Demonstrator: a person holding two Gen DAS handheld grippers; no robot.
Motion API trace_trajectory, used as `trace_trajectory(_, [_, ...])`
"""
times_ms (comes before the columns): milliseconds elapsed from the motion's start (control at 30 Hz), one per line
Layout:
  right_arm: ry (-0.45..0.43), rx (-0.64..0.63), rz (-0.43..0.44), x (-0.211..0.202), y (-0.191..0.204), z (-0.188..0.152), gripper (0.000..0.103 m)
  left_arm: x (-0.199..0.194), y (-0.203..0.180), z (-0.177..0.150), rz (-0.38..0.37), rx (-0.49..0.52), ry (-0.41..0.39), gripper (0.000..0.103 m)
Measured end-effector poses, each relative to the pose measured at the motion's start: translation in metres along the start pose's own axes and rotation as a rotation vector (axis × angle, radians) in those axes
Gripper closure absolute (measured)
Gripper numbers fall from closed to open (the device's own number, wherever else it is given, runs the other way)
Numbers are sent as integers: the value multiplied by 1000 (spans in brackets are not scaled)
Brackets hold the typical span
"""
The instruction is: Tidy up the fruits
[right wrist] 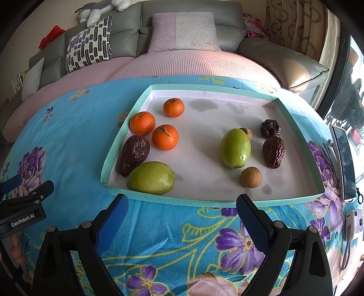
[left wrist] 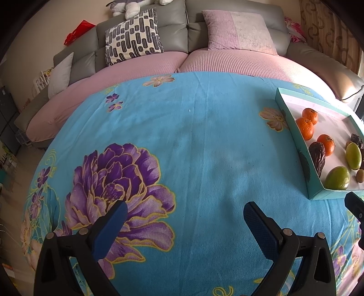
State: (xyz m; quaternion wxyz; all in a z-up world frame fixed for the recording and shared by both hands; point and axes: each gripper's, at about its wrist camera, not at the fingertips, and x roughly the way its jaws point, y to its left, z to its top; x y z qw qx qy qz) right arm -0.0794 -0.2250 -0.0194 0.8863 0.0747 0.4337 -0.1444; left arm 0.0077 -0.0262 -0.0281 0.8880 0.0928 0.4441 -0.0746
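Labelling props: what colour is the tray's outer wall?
Teal tray wall, white inside; clearest in the right wrist view.

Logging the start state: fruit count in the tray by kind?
Oranges: 3
Green fruits: 2
Dark wrinkled fruits: 3
Small brown round fruits: 2
Total: 10, all inside the tray.

Grey leather sofa [right wrist: 188, 20] across the back, seat draped in a ribbed pink cover [left wrist: 127, 70]. Against the backrest, a white cushion with black dash pattern [left wrist: 133, 37] and a pink and grey square cushion [right wrist: 184, 31]; a plain pale grey cushion [left wrist: 60, 75] at the left end. Soft toy, grey and white [left wrist: 127, 6], lying on top of the backrest. Cream wall behind. Patterned brown curtain [right wrist: 295, 25] at right, beside a bright window [right wrist: 355, 95]. In front, turquoise cloth with purple flowers [left wrist: 182, 141].
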Motion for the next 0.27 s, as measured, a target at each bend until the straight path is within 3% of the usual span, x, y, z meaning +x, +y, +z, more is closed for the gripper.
trace_trajectory(267, [0,0,0,0,0,0,7,-2,-1,-1,-5,-1,0,0])
